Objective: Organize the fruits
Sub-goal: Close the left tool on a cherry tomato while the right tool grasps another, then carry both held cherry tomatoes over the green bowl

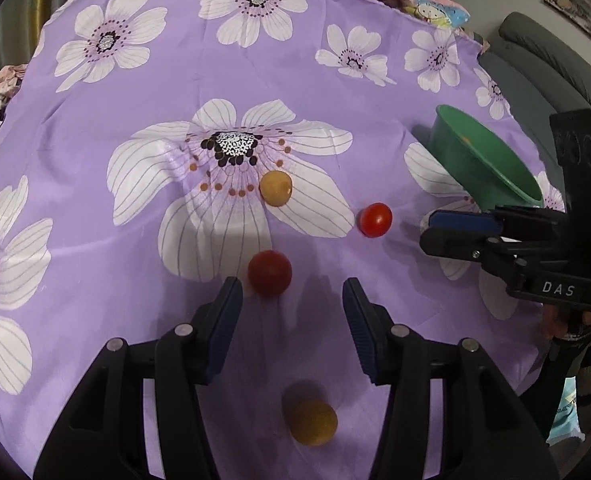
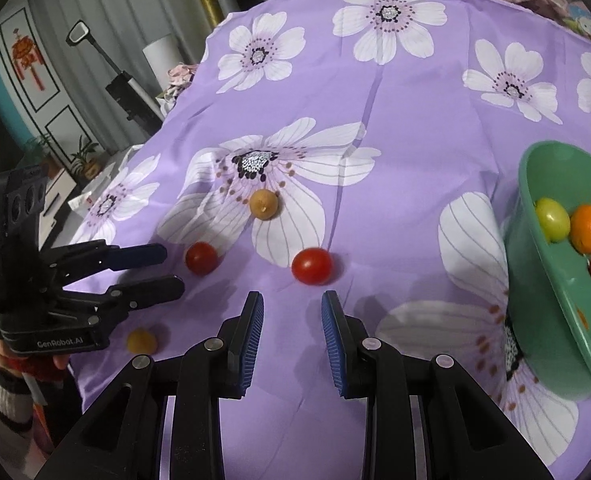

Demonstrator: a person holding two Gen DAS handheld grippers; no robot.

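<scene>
- Red cherry tomato: light, smooth, thin-skinned, prone to roll; grip gently across its middle. It lies on the purple floral cloth, just ahead of the left gripper.
- Left jaws half apart, empty.
- Right gripper: jaws at their narrowest, a gap showing, empty.
- Green bowl holds three fruits.
</scene>
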